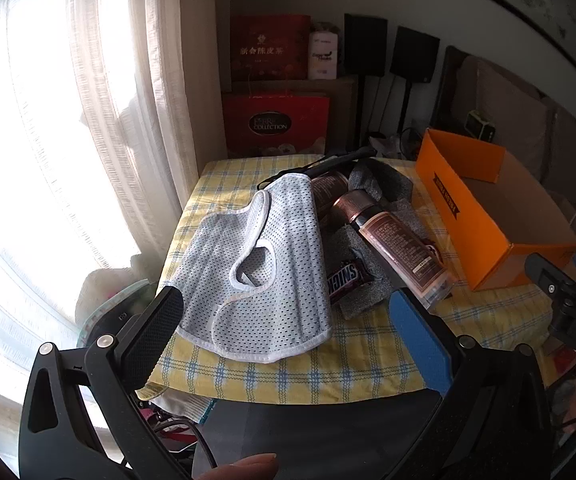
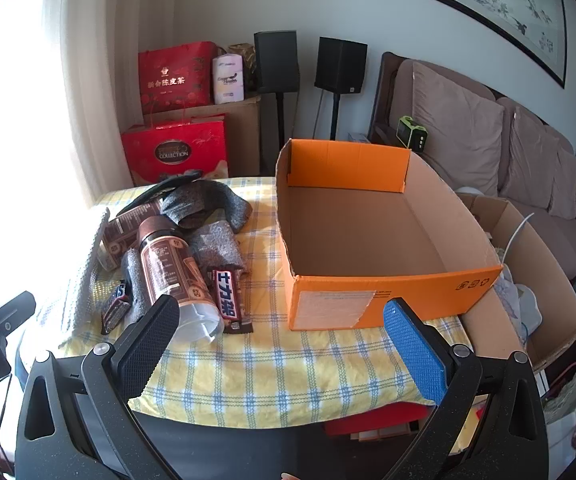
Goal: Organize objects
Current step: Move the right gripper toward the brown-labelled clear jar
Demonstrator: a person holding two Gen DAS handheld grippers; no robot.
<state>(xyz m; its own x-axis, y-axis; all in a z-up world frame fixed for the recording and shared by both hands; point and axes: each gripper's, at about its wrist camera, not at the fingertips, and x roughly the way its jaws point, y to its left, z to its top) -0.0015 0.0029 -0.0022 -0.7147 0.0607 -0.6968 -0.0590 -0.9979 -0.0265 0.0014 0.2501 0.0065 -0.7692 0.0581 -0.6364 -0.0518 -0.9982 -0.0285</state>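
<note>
Left gripper (image 1: 283, 328) and right gripper (image 2: 281, 338) both wide open, empty. Risk: grabbing mesh mask (image 1: 255, 272) drags bottle (image 1: 400, 248) lying on the pile; it rolls off surface (image 2: 288, 364).

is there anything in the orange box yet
No, the right wrist view shows the orange box with a bare cardboard floor, while the bottle and snack bars lie outside it on the table.
</note>
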